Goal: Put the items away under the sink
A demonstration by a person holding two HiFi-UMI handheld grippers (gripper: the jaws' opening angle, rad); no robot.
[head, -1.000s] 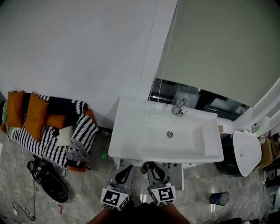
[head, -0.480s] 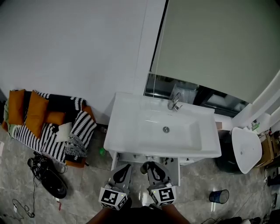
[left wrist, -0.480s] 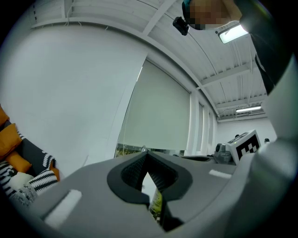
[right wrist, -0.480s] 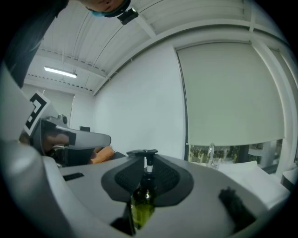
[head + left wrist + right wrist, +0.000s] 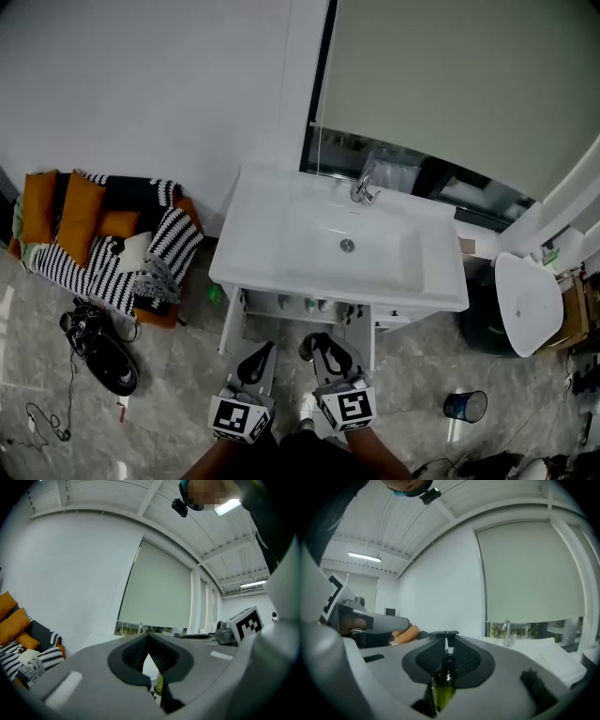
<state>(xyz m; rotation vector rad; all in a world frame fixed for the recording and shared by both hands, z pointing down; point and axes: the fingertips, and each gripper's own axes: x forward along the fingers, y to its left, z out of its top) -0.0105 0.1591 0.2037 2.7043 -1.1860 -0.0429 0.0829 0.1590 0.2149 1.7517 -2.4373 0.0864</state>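
item: green glass pump bottle [image 5: 443, 686], just in front of the sink [image 5: 272, 277], clamped in right hand-held gripper [image 5: 323, 349] | feel: guessing heavyish, slick, breakable, so grab the body, not the pump | left hand-held gripper [image 5: 258, 358]: jaws together, empty | room: open cabinet [image 5: 300, 309] under the sink, glossy stone floor [image 5: 187, 375] below

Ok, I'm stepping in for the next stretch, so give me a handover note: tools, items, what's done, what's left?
Right tool: shut on a green pump bottle, facing the sink.
Left tool: jaws together, nothing in them.
Open cabinet under the white sink: a few small items already sit on its shelf.
Left to do: set the bottle inside the cabinet; it is not there yet.
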